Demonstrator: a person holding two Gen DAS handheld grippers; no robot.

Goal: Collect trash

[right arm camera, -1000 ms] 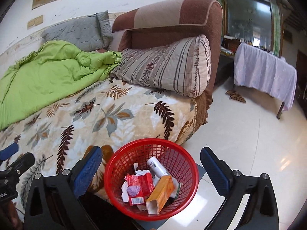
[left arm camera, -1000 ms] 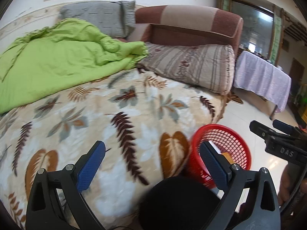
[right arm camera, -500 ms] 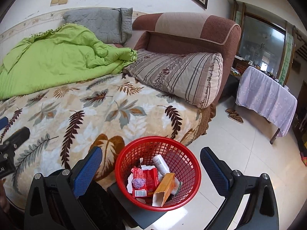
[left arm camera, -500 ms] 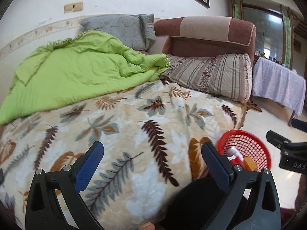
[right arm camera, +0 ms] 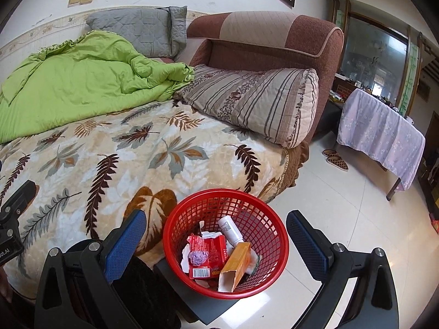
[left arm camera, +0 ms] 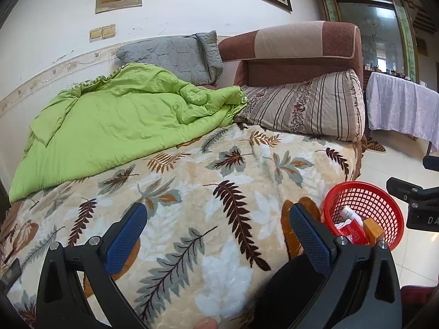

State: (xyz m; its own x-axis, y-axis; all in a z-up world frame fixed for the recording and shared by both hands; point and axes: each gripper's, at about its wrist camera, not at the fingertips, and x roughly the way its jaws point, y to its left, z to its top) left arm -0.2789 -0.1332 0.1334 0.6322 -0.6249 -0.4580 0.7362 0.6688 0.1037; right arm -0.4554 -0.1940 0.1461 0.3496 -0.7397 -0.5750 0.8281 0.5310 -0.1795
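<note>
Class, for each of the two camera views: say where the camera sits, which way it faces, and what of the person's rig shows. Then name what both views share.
Left wrist: sits on the left tool, faces across the leaf-patterned blanket; its open fingers show, the right tool at right.
Right wrist: sits on the right tool, faces down over the red mesh plastic basket of trash; open fingers show.
Shared: basket, blanket, green quilt.

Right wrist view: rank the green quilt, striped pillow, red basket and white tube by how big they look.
1. green quilt
2. striped pillow
3. red basket, near the camera, so unsure against the pillow
4. white tube
</note>
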